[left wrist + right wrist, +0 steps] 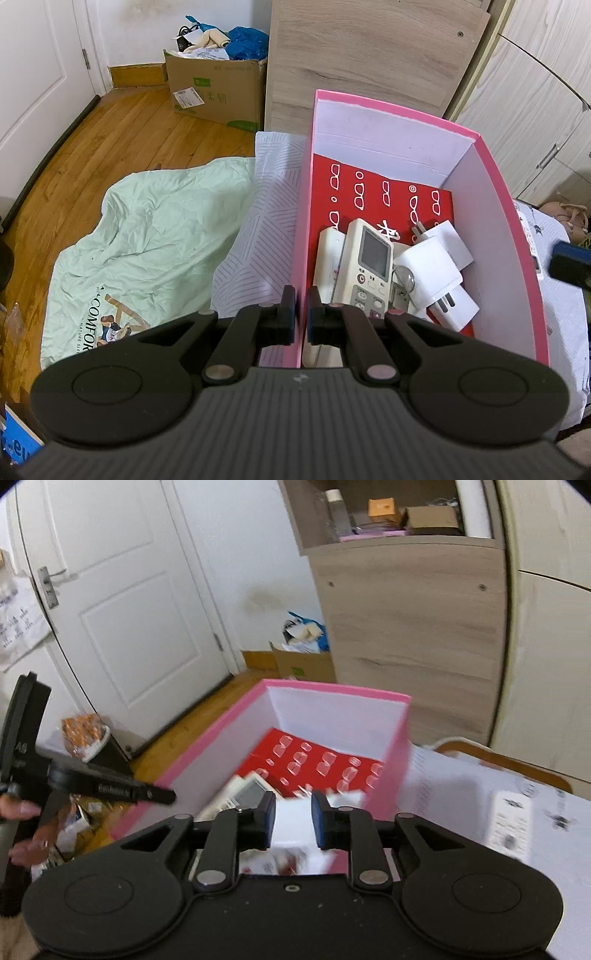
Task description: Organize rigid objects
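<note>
A pink box (511,221) with white inner walls stands on the bed. On its red liner lie a white remote with a screen (369,266), a second white remote (327,258), several white plug adapters (432,269) and a key ring (404,278). My left gripper (301,308) is shut on the box's left wall near the front. In the right wrist view the box (395,746) is ahead, and my right gripper (293,821) is shut on a white box-shaped object (291,823) held over the box's near end.
A mint green blanket (147,240) and a striped pillow (266,221) lie left of the box. A cardboard carton (218,88) stands on the wood floor by a wooden cabinet (369,55). A white power strip (511,819) lies on the bed to the right.
</note>
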Available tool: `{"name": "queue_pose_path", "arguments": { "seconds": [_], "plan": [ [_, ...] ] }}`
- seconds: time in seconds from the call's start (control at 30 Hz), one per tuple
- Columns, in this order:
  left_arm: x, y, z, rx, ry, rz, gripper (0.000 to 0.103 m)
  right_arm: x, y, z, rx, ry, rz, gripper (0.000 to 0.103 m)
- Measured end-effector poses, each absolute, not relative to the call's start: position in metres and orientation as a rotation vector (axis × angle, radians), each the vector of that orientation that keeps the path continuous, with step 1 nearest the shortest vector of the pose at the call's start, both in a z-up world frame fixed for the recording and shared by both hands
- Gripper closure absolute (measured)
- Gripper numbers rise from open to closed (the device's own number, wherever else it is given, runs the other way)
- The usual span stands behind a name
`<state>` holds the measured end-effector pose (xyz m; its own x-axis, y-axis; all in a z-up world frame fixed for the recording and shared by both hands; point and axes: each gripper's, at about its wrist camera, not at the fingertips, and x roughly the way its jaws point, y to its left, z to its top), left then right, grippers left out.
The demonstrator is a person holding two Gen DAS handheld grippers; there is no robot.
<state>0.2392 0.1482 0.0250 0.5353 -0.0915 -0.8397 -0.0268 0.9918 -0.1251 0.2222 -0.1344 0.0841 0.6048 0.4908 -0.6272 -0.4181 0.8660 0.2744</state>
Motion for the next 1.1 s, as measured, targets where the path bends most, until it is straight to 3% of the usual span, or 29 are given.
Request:
{"name": "queue_pose_path", "arguments": {
  "seconds": [0.23,0.67,0.8,1.1],
  "plan": [
    [0.239,0.15,0.026,-0.134,1.009,-0.045,0.098,0.199,-0.184,0.084,0.065,0.78,0.449,0.06],
    [0.239,0.147,0.027,-0.115,1.006,-0.018,0.098,0.196,-0.225,0.033,0.019,0.956,0.344,0.047],
    [0.239,0.144,0.028,-0.108,1.003,-0.012,0.098,0.201,-0.227,0.016,0.004,0.998,0.349,0.034],
    [0.239,0.145,0.028,-0.108,1.002,-0.009,0.098,0.218,-0.223,-0.03,-0.143,1.066,0.284,0.033]
  ]
}}
